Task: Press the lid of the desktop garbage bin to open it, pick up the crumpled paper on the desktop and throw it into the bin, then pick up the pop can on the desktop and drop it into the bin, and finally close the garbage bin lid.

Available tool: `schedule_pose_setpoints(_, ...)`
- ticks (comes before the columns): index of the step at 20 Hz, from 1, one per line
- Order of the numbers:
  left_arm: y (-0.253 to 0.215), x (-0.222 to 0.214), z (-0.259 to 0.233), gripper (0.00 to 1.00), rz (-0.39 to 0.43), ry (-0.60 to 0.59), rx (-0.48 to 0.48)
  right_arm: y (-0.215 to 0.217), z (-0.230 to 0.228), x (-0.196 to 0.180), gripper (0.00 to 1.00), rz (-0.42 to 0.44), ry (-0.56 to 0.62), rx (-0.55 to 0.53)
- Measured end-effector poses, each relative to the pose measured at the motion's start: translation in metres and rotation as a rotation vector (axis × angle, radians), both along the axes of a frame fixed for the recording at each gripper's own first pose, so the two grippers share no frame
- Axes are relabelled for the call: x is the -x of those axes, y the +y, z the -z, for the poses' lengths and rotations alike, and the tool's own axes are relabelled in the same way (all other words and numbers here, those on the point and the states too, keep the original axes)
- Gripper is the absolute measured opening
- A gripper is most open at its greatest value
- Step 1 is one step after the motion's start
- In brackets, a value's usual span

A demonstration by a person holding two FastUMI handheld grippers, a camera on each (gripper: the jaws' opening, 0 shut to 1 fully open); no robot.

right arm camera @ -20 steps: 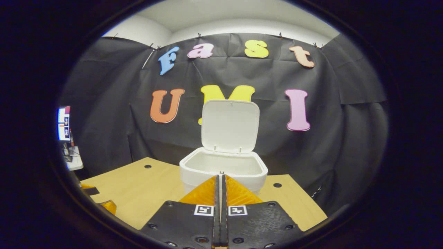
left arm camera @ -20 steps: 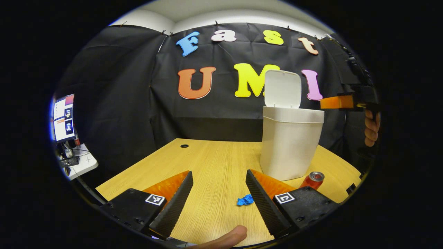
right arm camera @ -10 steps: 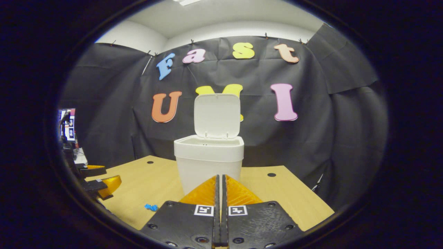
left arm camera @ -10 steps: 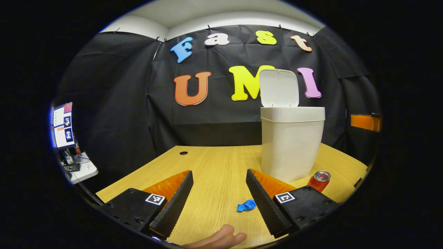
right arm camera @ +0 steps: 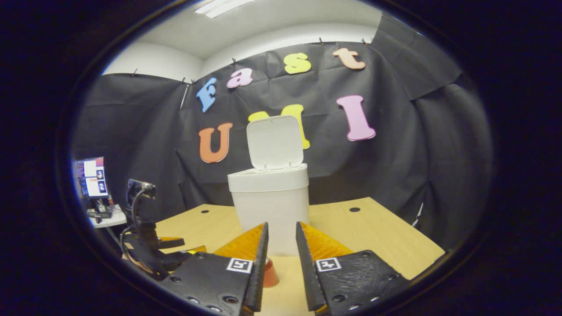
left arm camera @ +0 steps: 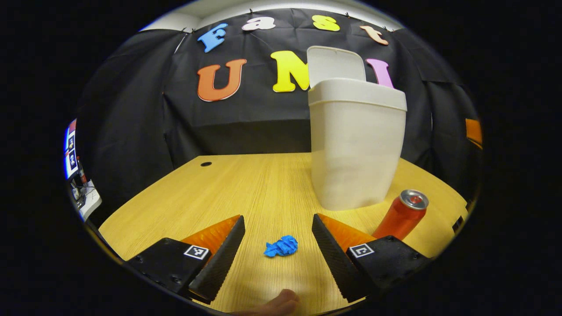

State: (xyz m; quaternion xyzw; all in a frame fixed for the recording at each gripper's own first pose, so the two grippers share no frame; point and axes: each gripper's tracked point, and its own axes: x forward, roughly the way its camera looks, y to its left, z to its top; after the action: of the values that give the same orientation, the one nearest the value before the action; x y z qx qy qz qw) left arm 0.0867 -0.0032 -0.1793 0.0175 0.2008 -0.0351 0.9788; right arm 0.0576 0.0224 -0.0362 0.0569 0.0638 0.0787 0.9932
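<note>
- Bin opened; picking up the paper is the step in hand. The small blue crumpled paper ball (left arm camera: 281, 245) lies on the desk between the spread fingers of the left gripper (left arm camera: 277, 245), untouched.
- Next, I judge: lower, close gently, lift toward the tall white plastic bin (left arm camera: 356, 142), ahead and rightward, its lid (right arm camera: 274, 142) upright.
- The right gripper (right arm camera: 281, 259) is partly open; the red pop can (left arm camera: 400, 215) stands just beyond it.
- Light wooden desk (left arm camera: 246, 184), black cloth walls.
</note>
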Motion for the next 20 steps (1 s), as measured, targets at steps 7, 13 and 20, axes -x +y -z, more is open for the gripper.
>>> schedule_pose_setpoints(7,-0.005,-0.004,0.052,0.98,0.05,0.164,0.001,0.033,0.028,-0.001,0.97,-0.05,0.059,0.093)
schedule_pose_setpoints(13,-0.002,-0.001,0.063,0.93,0.032,0.244,0.051,0.053,0.059,0.0,0.96,-0.057,0.115,0.195)
schedule_pose_setpoints(20,-0.001,-0.001,0.065,0.92,0.021,0.266,0.041,0.071,0.093,-0.002,0.96,-0.09,0.179,0.289)
